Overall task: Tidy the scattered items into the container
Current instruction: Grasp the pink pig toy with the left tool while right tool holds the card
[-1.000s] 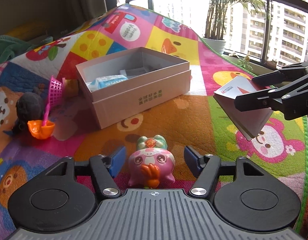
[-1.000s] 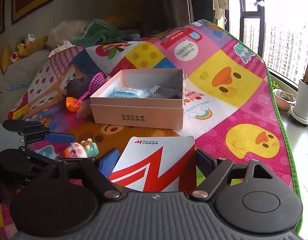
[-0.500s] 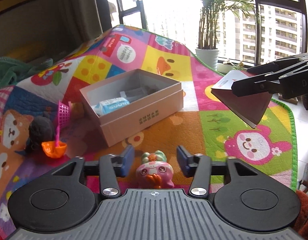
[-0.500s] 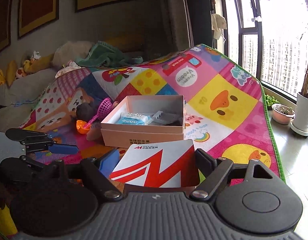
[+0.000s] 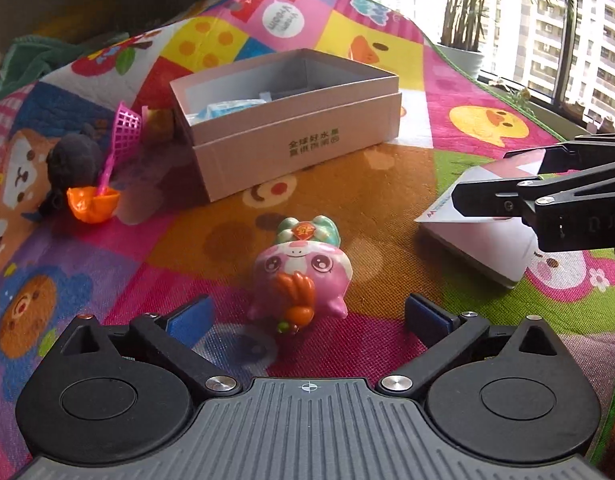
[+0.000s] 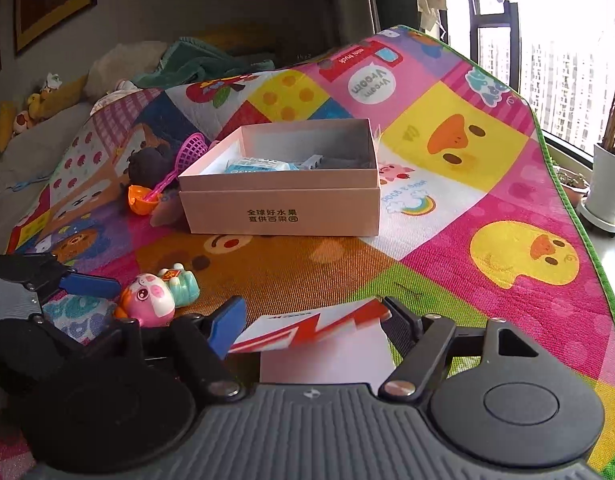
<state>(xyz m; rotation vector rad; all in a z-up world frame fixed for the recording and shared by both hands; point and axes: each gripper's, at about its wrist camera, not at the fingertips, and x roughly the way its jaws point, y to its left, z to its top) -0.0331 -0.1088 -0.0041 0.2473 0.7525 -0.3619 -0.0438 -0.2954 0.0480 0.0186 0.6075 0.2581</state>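
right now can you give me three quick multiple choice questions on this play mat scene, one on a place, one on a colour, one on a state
1. Where does the pink toy sit?
A. inside the box
B. on the mat between the left claw's fingers
C. on the windowsill

2. What colour is the little cup left of the box?
A. orange
B. white
C. black

3. How is the box?
A. closed with a lid
B. tipped on its side
C. open on top with items inside

Answers: 1 B, it sits on the mat with the left claw wide around it, pads apart from it. 2 A, it is bright orange. 3 C, no lid, a blue packet shows inside.
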